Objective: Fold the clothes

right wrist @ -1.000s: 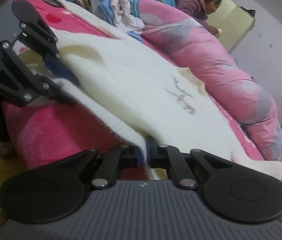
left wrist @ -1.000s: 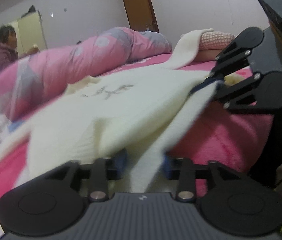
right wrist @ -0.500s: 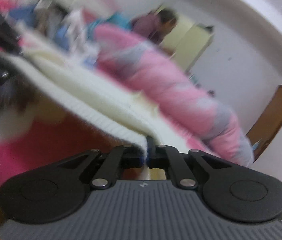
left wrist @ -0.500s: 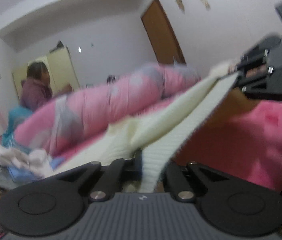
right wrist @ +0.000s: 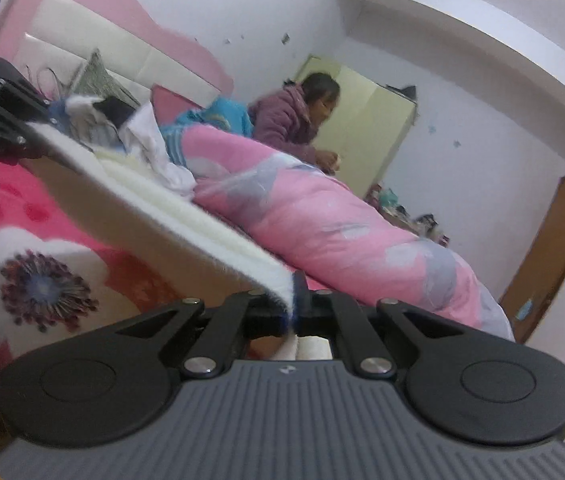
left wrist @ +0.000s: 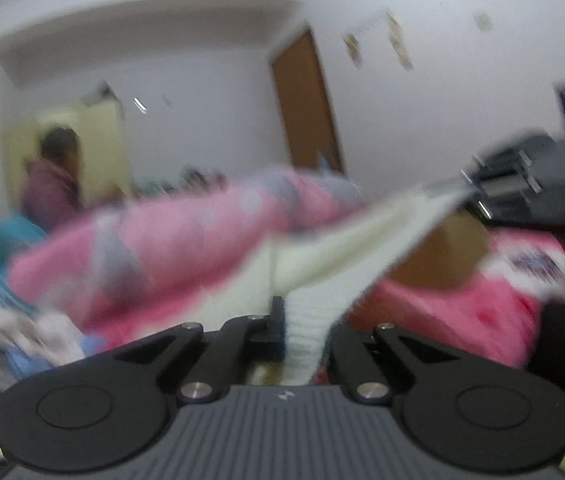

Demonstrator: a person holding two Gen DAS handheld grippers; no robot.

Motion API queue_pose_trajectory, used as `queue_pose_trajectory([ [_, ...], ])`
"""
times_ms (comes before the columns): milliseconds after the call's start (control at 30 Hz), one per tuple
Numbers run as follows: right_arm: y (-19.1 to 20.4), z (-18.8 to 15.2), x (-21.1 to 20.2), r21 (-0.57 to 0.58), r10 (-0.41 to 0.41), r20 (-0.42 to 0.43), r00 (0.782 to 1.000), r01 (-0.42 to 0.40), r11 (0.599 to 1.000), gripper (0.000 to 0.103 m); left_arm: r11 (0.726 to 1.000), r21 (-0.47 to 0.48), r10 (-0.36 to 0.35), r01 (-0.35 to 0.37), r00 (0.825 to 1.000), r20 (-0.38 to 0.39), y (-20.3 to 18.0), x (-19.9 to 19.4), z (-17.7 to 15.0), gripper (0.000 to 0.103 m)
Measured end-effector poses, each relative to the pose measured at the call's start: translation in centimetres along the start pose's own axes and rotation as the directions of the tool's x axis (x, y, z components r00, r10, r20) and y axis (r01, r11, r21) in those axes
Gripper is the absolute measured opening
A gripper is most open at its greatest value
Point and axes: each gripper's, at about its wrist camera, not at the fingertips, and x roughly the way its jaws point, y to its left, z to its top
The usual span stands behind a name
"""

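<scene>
I've got left gripper [left wrist: 302, 332] and right gripper [right wrist: 293, 312] clamped on cream sweater [right wrist: 170, 208] hem, raised off bed [right wrist: 22, 216]; no fold made yet.

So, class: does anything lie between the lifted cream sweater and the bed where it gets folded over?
Nothing visible on its near part. Both grippers, left and right, clamp the cream sweater; the rolled pink duvet lies beyond it.

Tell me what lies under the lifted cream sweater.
Under the raised hem of the cream sweater the pink floral blanket shows, with a dark flower print. Farther back the sweater lies on the bed and hides what is beneath it.
</scene>
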Motion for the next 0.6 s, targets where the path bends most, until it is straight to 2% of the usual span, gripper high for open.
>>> queue_pose_trajectory([
  [33, 0.2, -0.7, 0.0, 0.000, 0.022, -0.031, 0.999, -0.022, 1.000, 0.000, 1.000, 0.008, -0.026, 0.027, 0.998, -0.057, -0.6, 0.6, -1.1, 0.002],
  [67, 0.3, -1.5, 0.3, 0.010, 0.048, -0.067, 0.997, -0.048, 0.999, 0.000, 0.999, 0.016, -0.029, 0.031, 0.997, -0.074, -0.7, 0.8, -1.3, 0.002],
  [133, 0.2, -1.6, 1.0, 0.003, 0.045, -0.090, 0.995, -0.045, 0.999, 0.000, 1.000, 0.009, 0.003, -0.003, 1.000, -0.022, 0.4, 0.1, 0.4, 0.002],
  [200, -0.4, -0.5, 0.7, 0.007, 0.038, -0.049, 0.998, -0.038, 0.999, 0.000, 1.000, -0.005, -0.003, 0.003, 1.000, -0.002, 1.0, -0.7, 0.8, 0.002],
  [233, -0.4, -0.3, 0.3, 0.012, 0.050, -0.041, 0.998, -0.050, 0.999, 0.000, 1.000, -0.014, -0.027, 0.026, 0.999, -0.023, 0.9, -0.7, 0.2, 0.002],
  [300, 0.3, -1.9, 0.2, 0.014, 0.098, -0.100, 0.990, -0.097, 0.995, 0.000, 0.995, -0.025, -0.095, 0.092, 0.987, -0.133, -0.2, 0.7, -2.3, 0.002],
  [367, 1.2, -3.2, 0.5, -0.012, 0.107, -0.153, 0.982, -0.110, 0.994, 0.000, 0.995, 0.000, -0.096, 0.097, 0.981, -0.167, -0.3, 1.8, -2.7, 0.002],
  [400, 1.7, -3.3, 0.8, -0.040, 0.093, -0.158, 0.983, -0.100, 0.994, 0.000, 0.997, 0.010, -0.069, 0.071, 0.988, -0.139, 0.2, 1.7, -1.9, 0.002],
  [467, 1.3, -1.7, 0.7, -0.060, 0.072, -0.111, 0.991, -0.079, 0.995, 0.000, 0.999, 0.016, -0.042, 0.043, 0.997, -0.070, 1.3, 0.7, -0.4, 0.002],
  [500, 0.9, -1.2, 0.2, -0.060, 0.068, -0.085, 0.994, -0.073, 0.996, 0.000, 0.999, 0.017, -0.047, 0.049, 0.997, -0.067, 1.2, 0.6, -0.4, 0.002],
  [533, 0.8, -1.2, -0.1, -0.052, 0.079, -0.083, 0.993, -0.084, 0.995, 0.000, 0.997, 0.016, -0.075, 0.077, 0.992, -0.101, 0.6, 0.9, -1.4, 0.002],
  [600, 1.4, -3.3, 0.1, -0.016, 0.135, -0.151, 0.979, -0.139, 0.990, 0.000, 0.992, 0.025, -0.119, 0.127, 0.973, -0.198, -1.0, 2.1, -4.4, 0.002],
])
